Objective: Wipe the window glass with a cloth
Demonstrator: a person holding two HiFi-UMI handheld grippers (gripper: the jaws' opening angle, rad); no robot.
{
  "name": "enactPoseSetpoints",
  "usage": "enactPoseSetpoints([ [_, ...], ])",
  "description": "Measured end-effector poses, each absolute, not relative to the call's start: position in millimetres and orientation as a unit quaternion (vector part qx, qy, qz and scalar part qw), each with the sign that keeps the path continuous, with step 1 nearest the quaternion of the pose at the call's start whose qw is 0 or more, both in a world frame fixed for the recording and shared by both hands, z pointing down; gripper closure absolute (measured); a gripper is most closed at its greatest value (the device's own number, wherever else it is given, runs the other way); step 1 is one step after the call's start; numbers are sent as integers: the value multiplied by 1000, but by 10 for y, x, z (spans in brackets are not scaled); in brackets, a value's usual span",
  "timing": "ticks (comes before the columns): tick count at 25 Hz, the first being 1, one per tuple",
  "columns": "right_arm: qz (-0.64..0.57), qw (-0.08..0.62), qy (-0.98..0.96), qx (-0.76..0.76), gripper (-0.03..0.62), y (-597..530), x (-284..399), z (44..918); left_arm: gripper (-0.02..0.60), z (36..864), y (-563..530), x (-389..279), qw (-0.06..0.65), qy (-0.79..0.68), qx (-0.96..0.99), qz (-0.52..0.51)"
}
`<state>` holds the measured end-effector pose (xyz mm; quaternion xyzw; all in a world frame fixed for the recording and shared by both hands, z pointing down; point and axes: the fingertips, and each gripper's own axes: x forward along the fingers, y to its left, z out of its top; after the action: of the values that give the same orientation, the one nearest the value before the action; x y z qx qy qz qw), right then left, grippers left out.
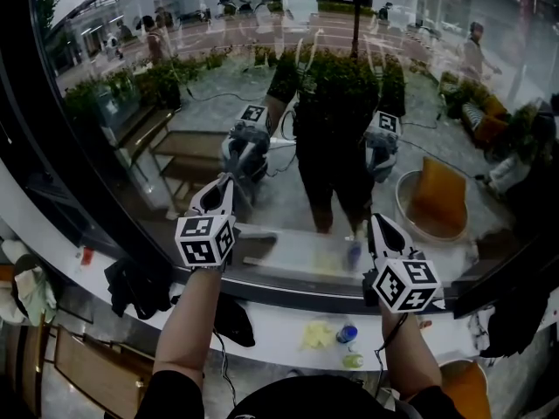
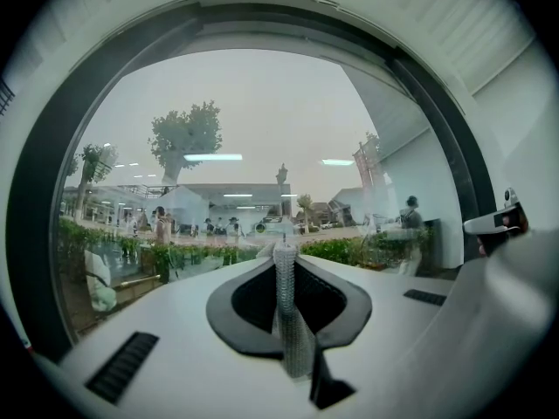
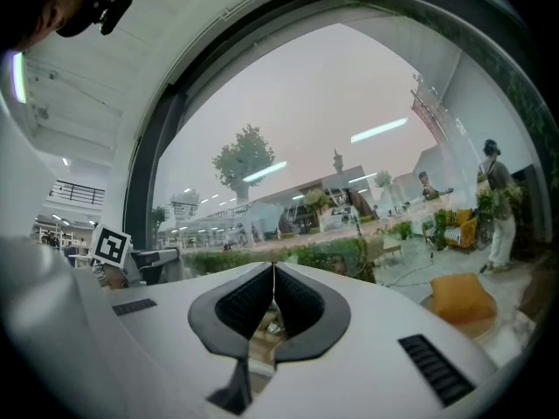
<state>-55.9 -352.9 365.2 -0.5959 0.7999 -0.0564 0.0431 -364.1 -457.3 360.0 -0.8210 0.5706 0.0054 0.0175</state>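
Cloth [image 2: 293, 330] is clamped in the left gripper [image 2: 285, 260]. The jaws are closed on a grey mesh strip that runs along the jaw axis, with its end poking just past the tips.

Window glass [image 2: 262, 129] is seen straight ahead of that claw, so the cloth's free end points at the pane. Judged from the head view, the left gripper [image 1: 224, 184] is the nearer one. Its tip almost meets its own reflection in the window glass [image 1: 349, 103], so the cloth is taken to be at or just off the surface. Actual contact can't be confirmed.

Right gripper [image 3: 273, 269] has its jaws together tip to tip, and nothing is gripped between them. In the head view the right gripper [image 1: 376, 221] is held lower and to the right, with a clear gap to its reflection, so it is read as further back from the pane.

The wipe is judged to belong to the left side alone:
- The cloth end is presented narrow-on to the glass, so little area is offered.
- Contact would need to be made by pushing forward along the jaw axis.
- The sweep would then be run across the pane, at right angles to the strip's long axis.
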Motion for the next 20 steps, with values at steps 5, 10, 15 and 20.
enactPoseSetpoints([
  [5,-58,42,800,-596,565,-3515,-561,3659,551,3590,-4570,-3624,20,571,-821,6],
  [10,-57,41,800,-596,565,-3500,-569,3672,551,3603,-4569,-3625,25,571,-821,5],
  [15,-55,39,799,-598,565,-3492,-588,3647,551,3605,-4547,-3638,24,571,-821,0],
  [20,-49,34,797,-602,565,-3492,-562,3659,551,3556,-4447,-3647,28,569,-822,12],
])
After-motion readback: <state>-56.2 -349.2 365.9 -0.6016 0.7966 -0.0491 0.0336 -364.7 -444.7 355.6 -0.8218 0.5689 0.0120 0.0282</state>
